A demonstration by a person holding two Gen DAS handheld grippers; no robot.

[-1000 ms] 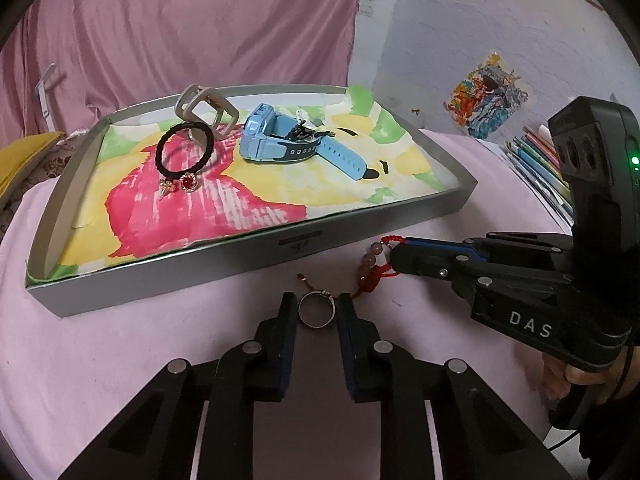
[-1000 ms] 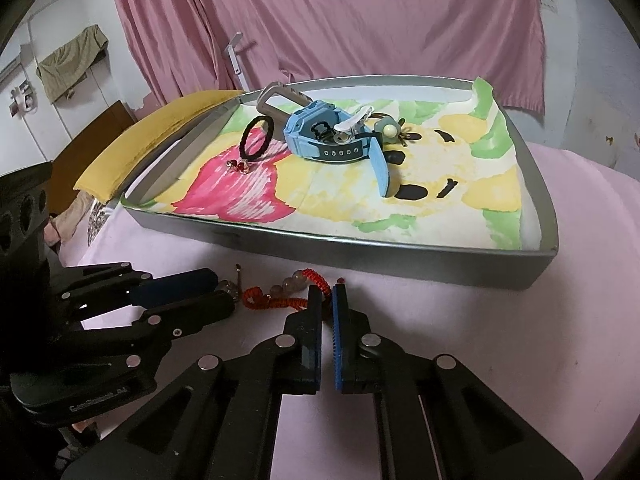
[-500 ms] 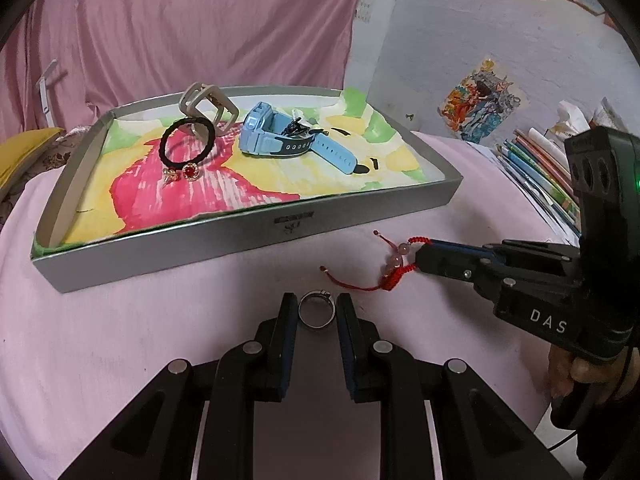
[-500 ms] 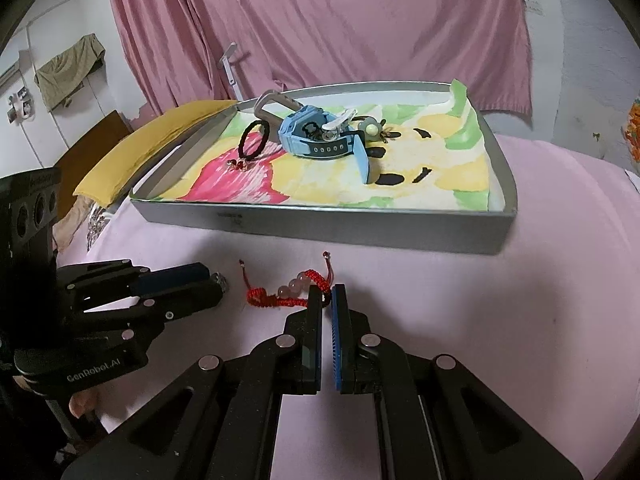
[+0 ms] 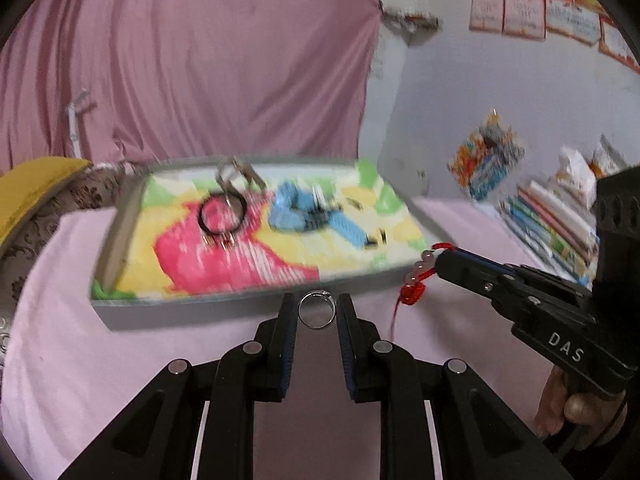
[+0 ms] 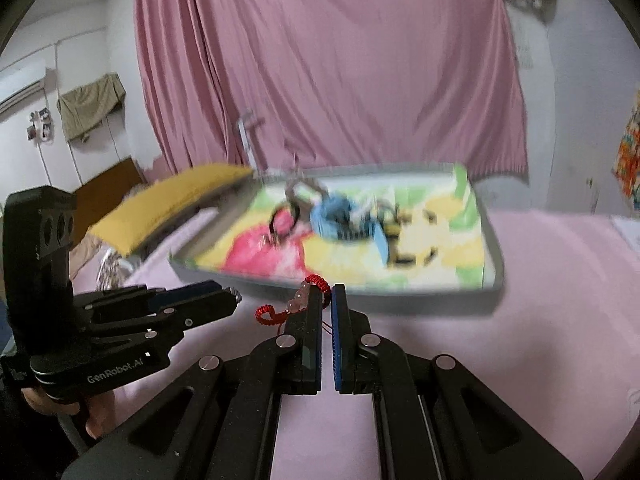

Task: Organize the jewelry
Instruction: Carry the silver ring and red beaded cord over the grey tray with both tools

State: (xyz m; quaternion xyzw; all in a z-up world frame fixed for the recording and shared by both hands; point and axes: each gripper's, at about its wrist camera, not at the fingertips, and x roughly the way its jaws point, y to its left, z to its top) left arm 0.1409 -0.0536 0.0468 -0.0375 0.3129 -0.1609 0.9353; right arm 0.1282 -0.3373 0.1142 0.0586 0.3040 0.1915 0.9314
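The left tongs (image 5: 318,312) hold a small shiny metal ring (image 5: 316,309) between their two black fingers. The ring is round and thin, with a tiny bump on top. It sits up in the air, just in front of the near wall of the tray (image 5: 192,308). The flat pads on the fingers have blue edges.

The right tongs (image 6: 327,300) are pinched almost closed on a red string bracelet (image 6: 298,300). The bracelet is made of knotted red cord with a few smooth, round, pale pink beads. A curly red loop hangs off to the left side of the tongs, and a thin red thread dangles down. In the left view the bracelet (image 5: 420,276) hangs from the tip of the right tongs (image 5: 440,258), beside the tray's near right corner.

The tray is gray, flat and wide with low walls. Its floor is lined with a bright picture in pink, yellow and green. Inside it lie a black round hair band (image 5: 222,216), a blue watch (image 5: 308,216) with a rubbery strap, and a pale bent piece (image 5: 236,174) near the back. These look blurry, so small details are hard to tell.

Everything rests on a soft pink cloth (image 5: 60,340). A pink curtain (image 5: 200,60) with long folds hangs behind. A yellow cushion (image 6: 172,204) lies to the left of the tray.
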